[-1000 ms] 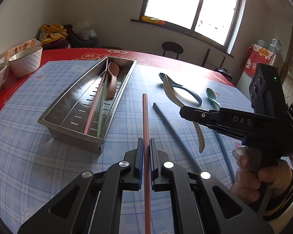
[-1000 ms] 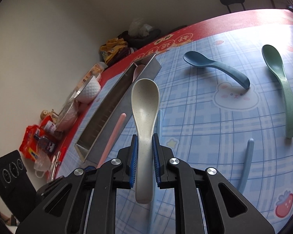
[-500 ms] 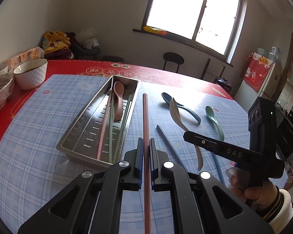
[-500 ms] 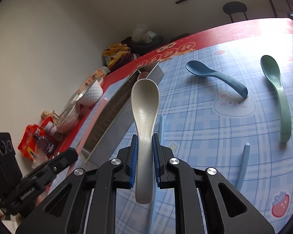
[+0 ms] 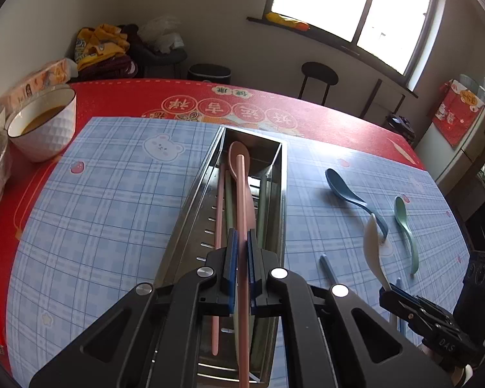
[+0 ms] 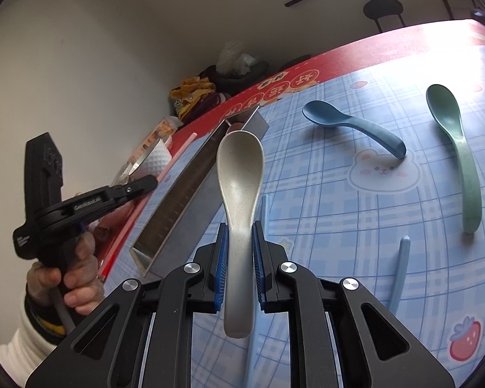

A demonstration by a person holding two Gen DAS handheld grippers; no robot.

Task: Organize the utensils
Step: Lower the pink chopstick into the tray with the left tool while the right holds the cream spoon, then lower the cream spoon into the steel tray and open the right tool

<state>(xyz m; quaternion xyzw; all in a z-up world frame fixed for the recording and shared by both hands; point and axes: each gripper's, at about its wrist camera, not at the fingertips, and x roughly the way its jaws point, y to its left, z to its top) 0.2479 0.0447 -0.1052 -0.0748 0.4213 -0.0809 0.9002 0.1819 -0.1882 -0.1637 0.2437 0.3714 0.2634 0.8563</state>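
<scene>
The left claw point(image 5: 239, 255) is clenched on a thin, stiff pink plastic chopstick point(image 5: 241, 213) above the long steel tray point(image 5: 190, 223). The right claw point(image 6: 239, 255) grips a light, speckled cream plastic spoon point(image 6: 239, 174) by its handle, probably the best hold for this slick thing.

Red table point(image 5: 119, 97) under blue checked mat point(image 5: 113, 220), metal tray point(image 5: 190, 213), blue spoon point(image 6: 349, 123), green spoon point(image 6: 456, 148), white bowl point(image 5: 45, 129)

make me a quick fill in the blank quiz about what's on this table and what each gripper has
The left gripper is shut on a pink ____.
The right gripper is shut on a ____ spoon.
The pink spoon lies inside the metal ____.
The bowl stands on the ____ tablecloth.

Missing words: chopstick; white; tray; red
</scene>
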